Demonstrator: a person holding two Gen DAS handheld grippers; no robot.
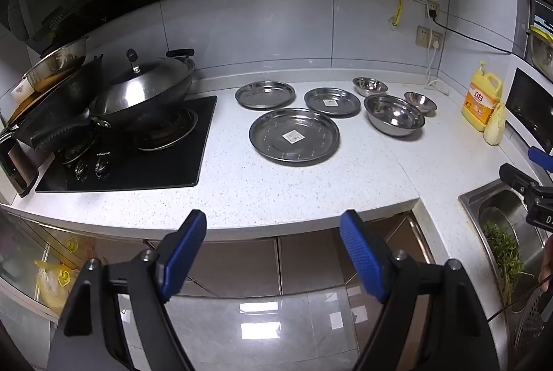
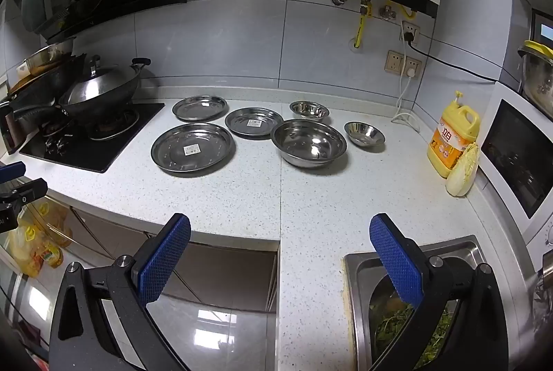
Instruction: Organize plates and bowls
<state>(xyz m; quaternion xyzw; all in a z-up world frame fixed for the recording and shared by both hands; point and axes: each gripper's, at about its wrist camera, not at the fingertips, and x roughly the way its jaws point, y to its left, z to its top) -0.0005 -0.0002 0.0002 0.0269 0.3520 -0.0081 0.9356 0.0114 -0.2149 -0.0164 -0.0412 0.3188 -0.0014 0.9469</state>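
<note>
Both sets of jaws stand wide and empty, hanging back off the counter edge. From my left gripper the large plate sits dead ahead at twelve o'clock, nearest of the steelware. From my right gripper the big bowl lies at twelve, plates toward eleven. I judge left takes plates, right takes bowls.

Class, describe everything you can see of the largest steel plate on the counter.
The largest plate is round, shallow and shiny, apparently stainless steel, with a raised rim and a flat bottom. A small white label sits near its centre, and faint marks dot the bottom. It lies flat, right way up and empty on the speckled white counter, nearest the front edge, just right of the black hob. No other dish visibly touches it.
</note>
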